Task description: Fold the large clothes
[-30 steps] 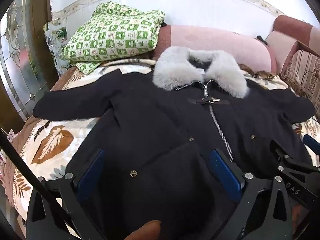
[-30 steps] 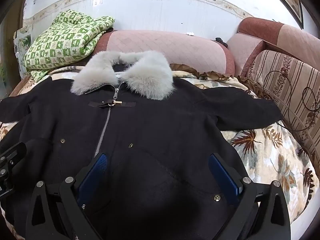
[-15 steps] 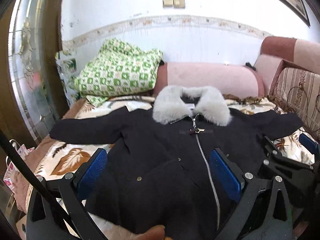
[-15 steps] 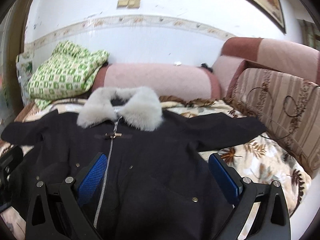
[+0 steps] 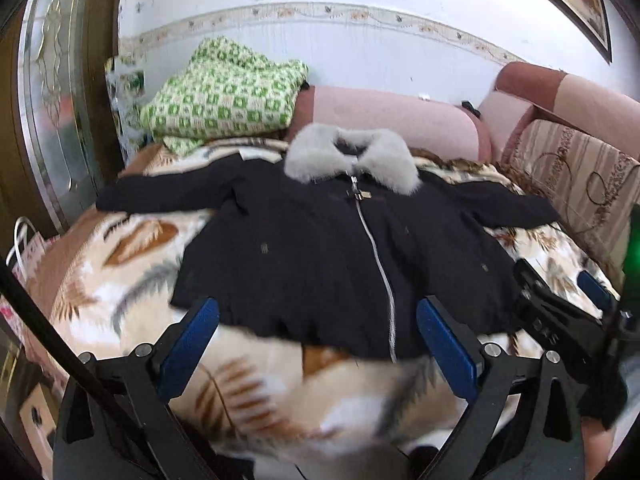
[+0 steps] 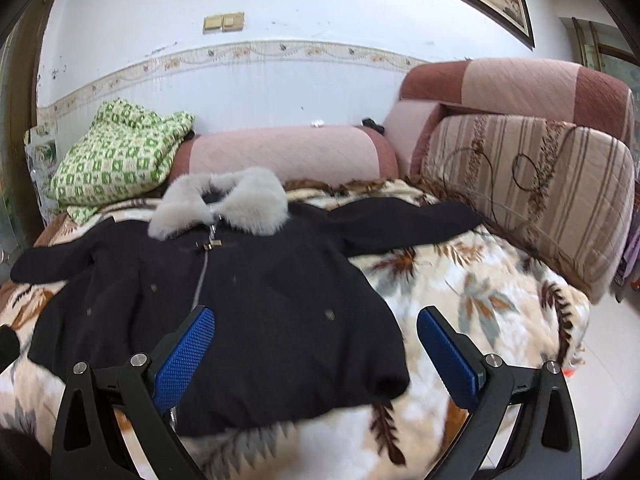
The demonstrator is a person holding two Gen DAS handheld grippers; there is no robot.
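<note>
Ahead of both sets of blue-padded fingers, spread wide and holding nothing, the black zip-front coat with grey fur collar [image 5: 320,248] lies flat on the leaf-patterned blanket [image 5: 132,280] covering the bed. Left gripper [image 5: 318,340] faces the hem near the zipper; right gripper [image 6: 316,352] faces the hem's right corner. Coat's long axis runs away from the fingers, collar farthest; sleeves extend sideways.

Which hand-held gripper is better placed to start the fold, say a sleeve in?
Right, marginally. The right hand-held gripper hangs open over the coat hem corner, with its sleeve directly ahead. The left hand-held gripper, also open, sits near the zipper, off from its sleeve.
</note>
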